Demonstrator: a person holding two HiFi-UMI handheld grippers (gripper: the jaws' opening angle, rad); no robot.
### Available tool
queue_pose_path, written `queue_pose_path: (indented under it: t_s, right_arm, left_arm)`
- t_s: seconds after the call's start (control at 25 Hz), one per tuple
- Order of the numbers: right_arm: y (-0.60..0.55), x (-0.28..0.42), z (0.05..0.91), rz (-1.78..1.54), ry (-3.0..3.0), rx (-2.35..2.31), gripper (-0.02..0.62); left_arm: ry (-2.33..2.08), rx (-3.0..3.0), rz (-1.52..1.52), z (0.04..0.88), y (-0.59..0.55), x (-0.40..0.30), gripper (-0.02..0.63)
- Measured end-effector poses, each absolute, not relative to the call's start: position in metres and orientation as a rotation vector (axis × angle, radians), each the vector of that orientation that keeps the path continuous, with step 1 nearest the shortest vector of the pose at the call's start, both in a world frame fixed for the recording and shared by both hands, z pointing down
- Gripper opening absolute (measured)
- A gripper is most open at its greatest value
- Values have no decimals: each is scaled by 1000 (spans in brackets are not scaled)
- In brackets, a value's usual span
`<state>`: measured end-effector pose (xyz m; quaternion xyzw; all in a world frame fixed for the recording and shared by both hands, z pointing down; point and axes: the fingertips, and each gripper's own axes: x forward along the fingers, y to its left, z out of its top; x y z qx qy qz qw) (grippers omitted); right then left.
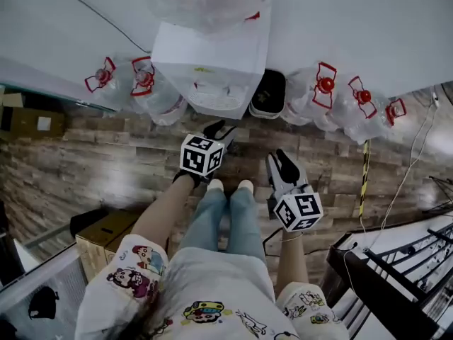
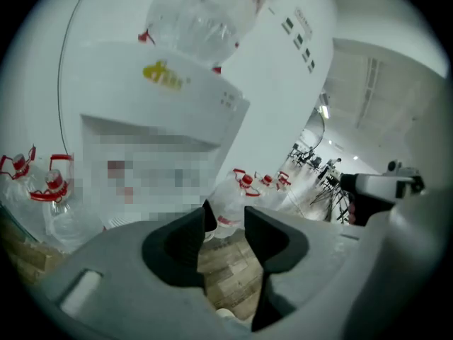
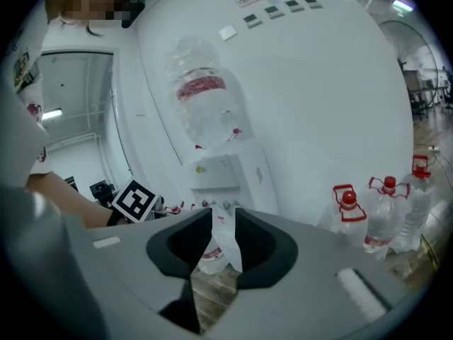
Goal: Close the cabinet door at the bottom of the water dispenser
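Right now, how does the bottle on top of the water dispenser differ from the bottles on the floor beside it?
The top bottle sits upside down, neck sunk into the water dispenser; the floor bottles stand upright along the wall. The floor bottles show red caps and red handles; the top bottle's cap is hidden, and a red label band wraps it. Both are clear plastic.

Cartoon-print white shirt [image 1: 212, 299], light blue jeans [image 1: 228, 222], grey grippers [image 1: 221, 127] [image 1: 282, 163], black fingers [image 1: 287, 167]

No text is legible; the logo [image 2: 163, 74] on the water dispenser [image 2: 134, 105] and the bottle [image 3: 209, 119] label are blurred
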<state>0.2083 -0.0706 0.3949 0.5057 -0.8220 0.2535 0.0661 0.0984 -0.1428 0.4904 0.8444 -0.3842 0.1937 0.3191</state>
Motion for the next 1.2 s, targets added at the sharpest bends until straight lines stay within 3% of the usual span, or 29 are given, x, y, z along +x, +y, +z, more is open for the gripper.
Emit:
queue_pose_path:
  t_s: [0.36,0.64,1.2]
  right_arm:
    - [-29,132,251,486,-2733,1321,101]
    - [10,102,186,300,-2851,1195,78]
    - [28,94,154,293,-2957,1222,11]
  left_arm:
    - [-1030,2389,189,321,-80,42,172]
    - [-1085,2524,23,227,-31,4,172]
    - [-1318,2506,-108,165,37,-47,70]
